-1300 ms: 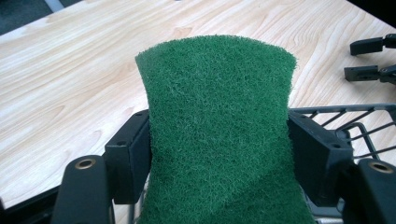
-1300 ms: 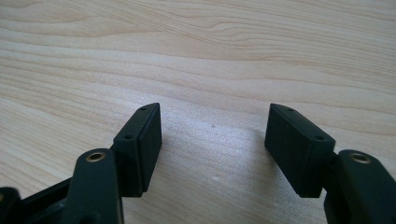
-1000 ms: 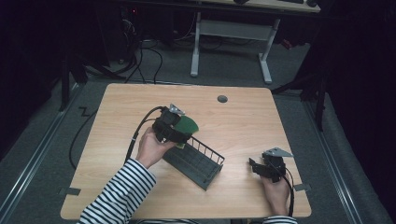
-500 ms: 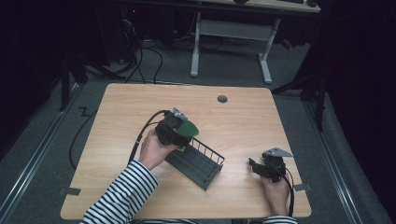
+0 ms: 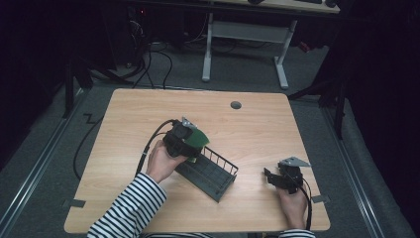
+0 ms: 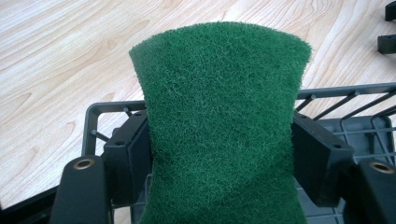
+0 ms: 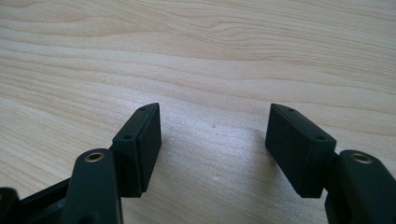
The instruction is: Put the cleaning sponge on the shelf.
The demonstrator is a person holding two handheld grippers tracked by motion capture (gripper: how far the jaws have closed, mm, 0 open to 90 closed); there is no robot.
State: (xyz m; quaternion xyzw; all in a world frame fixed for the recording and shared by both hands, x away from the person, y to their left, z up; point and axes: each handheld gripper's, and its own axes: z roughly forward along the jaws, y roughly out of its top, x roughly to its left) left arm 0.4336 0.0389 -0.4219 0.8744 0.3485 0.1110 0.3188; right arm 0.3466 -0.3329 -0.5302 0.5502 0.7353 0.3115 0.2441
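Holding a green pad (image 6: 219,126) in your left gripper (image 5: 190,148), you have it just above the near-left end of the wire rack (image 5: 210,173), which lies at the bench's (image 5: 124,124) centre. The fingers (image 6: 133,158) are closed hard on the pad, pinching its sides so that it bows. What could go wrong, I judge: opening now may let the springy pad flip and catch on the rack's rim, or drop outside it at 9 o'clock, since it sits near that end. Your left hand (image 5: 161,161) grips from 7 o'clock, the gripper aimed toward 2 o'clock and tipped down. Your right gripper (image 5: 277,176) rests on the bench at 4 o'clock, pointing to 9 o'clock, fingers wide apart and empty.
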